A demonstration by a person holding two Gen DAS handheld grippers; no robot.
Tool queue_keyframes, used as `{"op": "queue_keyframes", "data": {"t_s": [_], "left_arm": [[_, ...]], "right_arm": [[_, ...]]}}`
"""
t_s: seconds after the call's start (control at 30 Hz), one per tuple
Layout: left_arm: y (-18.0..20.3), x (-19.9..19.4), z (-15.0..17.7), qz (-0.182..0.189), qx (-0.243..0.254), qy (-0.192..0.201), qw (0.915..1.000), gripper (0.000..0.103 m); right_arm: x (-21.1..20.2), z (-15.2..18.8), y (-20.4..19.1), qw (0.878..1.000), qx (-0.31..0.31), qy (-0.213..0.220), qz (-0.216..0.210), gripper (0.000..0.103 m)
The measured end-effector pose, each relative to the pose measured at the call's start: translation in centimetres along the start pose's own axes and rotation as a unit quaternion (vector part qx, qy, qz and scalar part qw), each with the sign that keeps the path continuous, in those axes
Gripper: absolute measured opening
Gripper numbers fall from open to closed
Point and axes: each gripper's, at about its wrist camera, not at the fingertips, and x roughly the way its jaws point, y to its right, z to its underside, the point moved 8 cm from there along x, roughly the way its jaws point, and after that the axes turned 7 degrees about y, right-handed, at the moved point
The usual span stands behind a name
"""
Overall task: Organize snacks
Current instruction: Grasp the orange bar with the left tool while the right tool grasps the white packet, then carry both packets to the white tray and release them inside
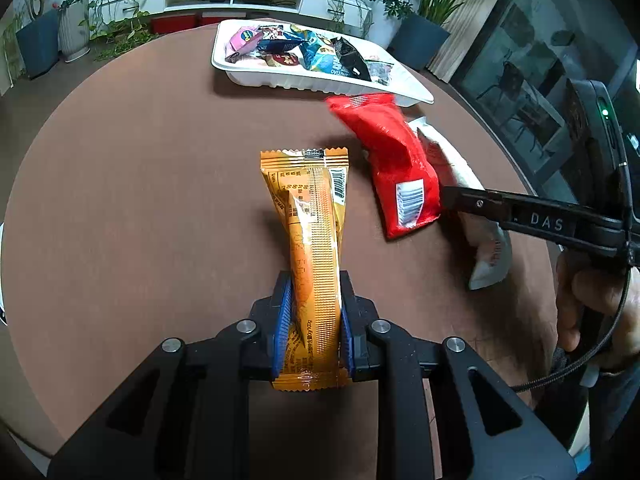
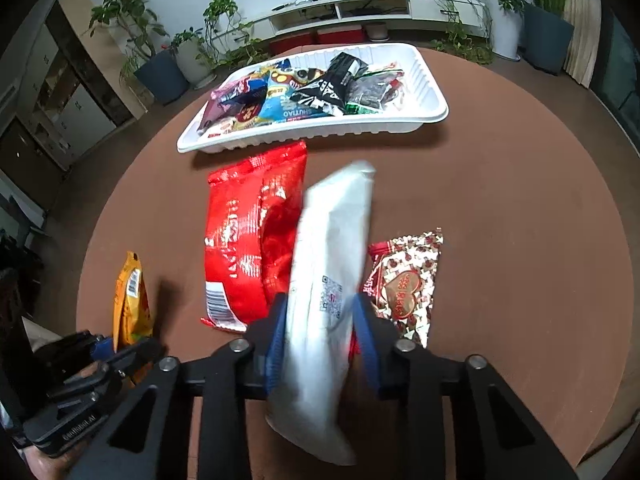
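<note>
Snacks [image 2: 304, 92] heaping in the white tray [image 2: 320, 130] at the far side of the tabletop [image 1: 140, 200], with four more packets on the near side.

Left claw [image 1: 314, 292] clamping tight on the orange packet [image 1: 316, 220], pads pressing both long edges near its near end. Packet's long axis running straight away from the claw, far end pointing toward the tray and a little left of its middle.

Right claw [image 2: 320, 308] closing on the white packet [image 2: 332, 248], blue pads pressing its two sides about a third of the way up from the near end. Packet looking blurred and tilted, far end leaning right, so probably coming off the tabletop rather than lying flat. Long axis again pointing far, toward the tray.

Lying loose: the red packet [image 2: 252, 236], just left of the white one and directly between the claws and the tray's near rim; the heart-patterned packet [image 2: 408, 280], just right of the right claw.

Judging the coming move: carrying both held packets forward, along their own length, over the near rim. Tray sitting dead ahead of the right claw, ahead and somewhat right of the left. Right claw seeming slightly nearer. Passing over the red packet without dragging it looking like the one thing to mind.
</note>
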Motion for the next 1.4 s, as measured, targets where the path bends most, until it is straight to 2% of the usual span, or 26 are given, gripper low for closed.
{"op": "queue_keyframes", "data": {"t_s": [0.07,0.33,0.7,1.1,1.4], "left_arm": [[0.0,0.0,0.0,0.000,0.000,0.000,1.0000,0.020],[0.0,0.0,0.0,0.003,-0.001,0.002,1.0000,0.020],[0.0,-0.6,-0.2,0.016,-0.012,0.011,0.9997,0.020],[1.3,-2.0,-0.6,0.040,-0.018,0.025,0.9987,0.020],[-1.1,-3.6,-3.4,0.037,-0.043,0.050,0.9971,0.020]], "right_arm": [[0.1,0.3,0.1,1.000,-0.003,-0.005,0.004,0.023],[-0.3,0.7,0.3,1.000,0.011,-0.001,-0.007,0.020],[-3.9,0.1,0.1,0.994,0.071,0.039,-0.069,0.020],[-5.5,1.4,0.0,0.985,0.113,0.039,-0.122,0.020],[-7.2,0.0,4.2,0.979,0.157,0.068,-0.115,0.020]]}}
